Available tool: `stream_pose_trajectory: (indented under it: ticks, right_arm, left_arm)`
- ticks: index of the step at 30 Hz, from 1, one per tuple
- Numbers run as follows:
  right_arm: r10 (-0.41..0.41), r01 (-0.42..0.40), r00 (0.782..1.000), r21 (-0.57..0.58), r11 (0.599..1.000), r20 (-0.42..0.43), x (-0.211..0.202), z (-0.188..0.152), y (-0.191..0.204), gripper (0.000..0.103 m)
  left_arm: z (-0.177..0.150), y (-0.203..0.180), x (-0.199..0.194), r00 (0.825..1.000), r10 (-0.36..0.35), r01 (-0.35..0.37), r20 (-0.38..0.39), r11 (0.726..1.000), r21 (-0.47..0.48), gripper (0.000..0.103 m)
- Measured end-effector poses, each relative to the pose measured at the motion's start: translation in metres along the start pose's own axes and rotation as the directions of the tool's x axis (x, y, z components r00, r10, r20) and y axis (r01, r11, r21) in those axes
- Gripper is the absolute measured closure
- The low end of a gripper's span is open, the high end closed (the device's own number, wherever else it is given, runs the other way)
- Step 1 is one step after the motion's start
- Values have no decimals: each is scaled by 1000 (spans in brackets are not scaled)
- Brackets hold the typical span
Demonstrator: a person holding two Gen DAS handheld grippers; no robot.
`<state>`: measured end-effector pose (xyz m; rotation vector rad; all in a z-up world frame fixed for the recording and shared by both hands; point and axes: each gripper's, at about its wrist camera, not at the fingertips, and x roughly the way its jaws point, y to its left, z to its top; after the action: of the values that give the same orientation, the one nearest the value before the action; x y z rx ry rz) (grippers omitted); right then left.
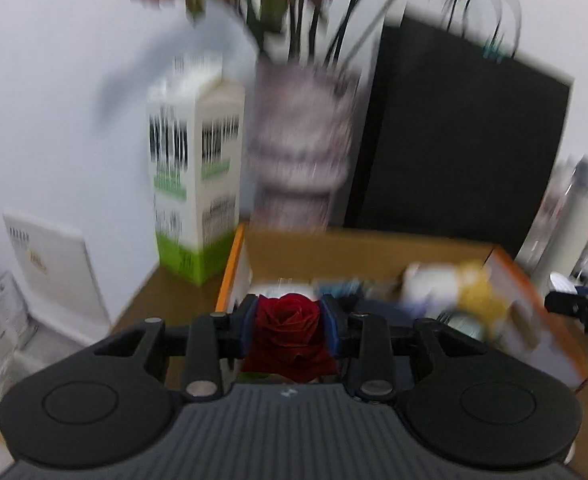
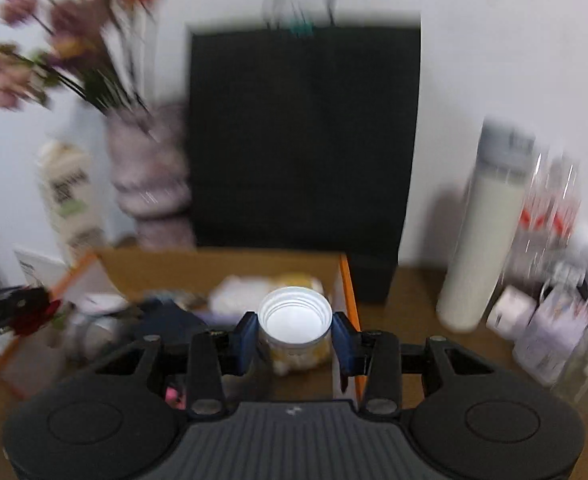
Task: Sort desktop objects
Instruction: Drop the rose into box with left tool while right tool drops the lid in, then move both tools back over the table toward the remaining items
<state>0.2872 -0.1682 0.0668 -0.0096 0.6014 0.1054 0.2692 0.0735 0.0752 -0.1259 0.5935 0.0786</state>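
plain white wall (image 2: 494, 40), brown wooden desk (image 2: 410, 300), soft indoor light

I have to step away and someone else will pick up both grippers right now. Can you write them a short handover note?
Left gripper: jaws closed on a red rose, held up in front of the cardboard box.
Right gripper: jaws around a small white open-topped jar, held over the box's right side.
Box: already holds several things, including a white and yellow soft toy; the rest is too blurred to name.
Still on the desk to the right: a tall white bottle, clear bottles and small containers.
Left to do: probably place the rose and the jar, then sort the rest.
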Motion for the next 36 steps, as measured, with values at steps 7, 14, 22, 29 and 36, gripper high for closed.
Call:
stream_pose_trajectory:
  ticks: [7, 14, 22, 29, 36]
  right_arm:
    - [-24, 20, 991, -36, 999, -129, 49, -23, 3, 55]
    - [37, -32, 994, 47, 998, -98, 27, -21, 2, 23]
    - [106, -104, 993, 53, 993, -44, -34, -21, 17, 18]
    - [79, -80, 997, -29, 996, -18, -100, -48, 18, 12]
    - [99, -99, 995, 8, 995, 3, -158, -115, 11, 12]
  left_arm:
    - [-12, 7, 4, 998, -52, 52, -35, 999, -9, 24]
    - [-4, 0, -10, 999, -36, 37, -25, 999, 34, 3]
    - [-7, -13, -60, 995, 45, -59, 88, 985, 165, 0]
    - [-29, -5, -136, 991, -82, 66, 107, 988, 138, 0]
    - [-116, -6, -200, 988, -77, 50, 132, 979, 196, 0]
